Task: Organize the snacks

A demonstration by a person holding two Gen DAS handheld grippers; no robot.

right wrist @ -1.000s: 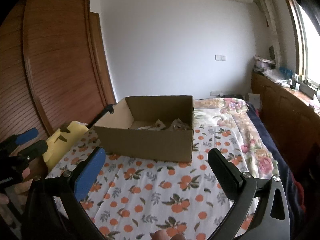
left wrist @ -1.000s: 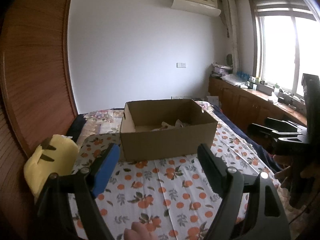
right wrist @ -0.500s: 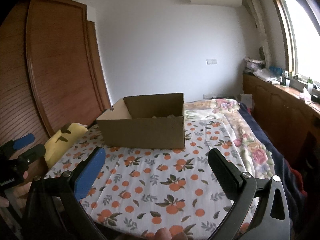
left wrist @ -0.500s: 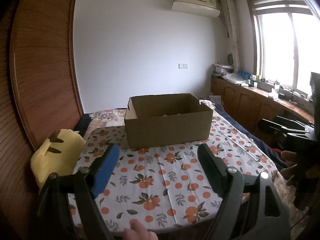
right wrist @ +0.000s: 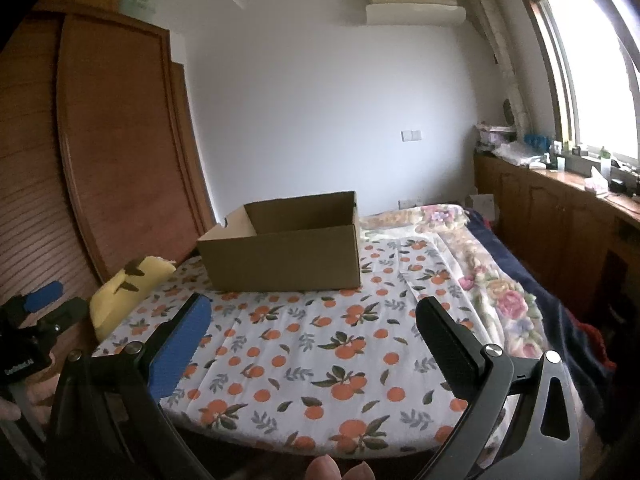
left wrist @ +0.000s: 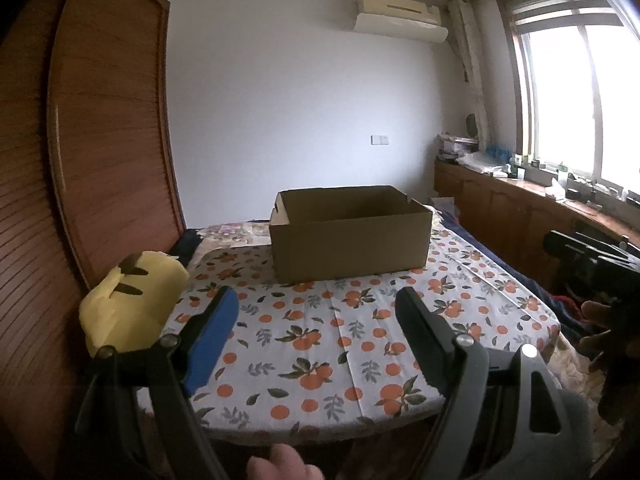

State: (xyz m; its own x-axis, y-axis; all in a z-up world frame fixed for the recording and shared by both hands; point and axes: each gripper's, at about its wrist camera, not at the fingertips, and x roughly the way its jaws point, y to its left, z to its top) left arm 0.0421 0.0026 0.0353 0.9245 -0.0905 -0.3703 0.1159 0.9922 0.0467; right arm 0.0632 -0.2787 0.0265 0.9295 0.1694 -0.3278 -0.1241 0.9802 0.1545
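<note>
**A:** On the bed, toward its far end, we see the open brown cardboard box (left wrist: 350,234) sitting square on the white bedspread printed with oranges and leaves (left wrist: 320,344). From both wrist views its walls hide whatever lies inside, so we cannot tell where the snacks are.

**B:** Agreed. Our left gripper (left wrist: 316,328) hangs over the near edge of the bed with its fingers spread wide, the blue pad (left wrist: 212,340) on one side and the black pad (left wrist: 424,344) on the other, nothing between them.

**A:** Our right gripper (right wrist: 312,340) looks the same: jaws wide apart, empty, well short of the box, which sits ahead and a little to its left (right wrist: 284,244).

**B:** Beside the box, at the bed's left edge against the brown slatted wooden wardrobe (left wrist: 100,160), we see a yellow plush cushion with dark markings (left wrist: 132,304).

**A:** From the right wrist view that cushion (right wrist: 124,292) sits between the box and our left gripper (right wrist: 44,312), which shows at the frame's left edge.

**B:** Along the right wall runs a wooden cabinet under the window (right wrist: 560,208), its top cluttered with small items too blurred for us to name. A white air conditioner (left wrist: 400,20) hangs high on the far wall.
</note>
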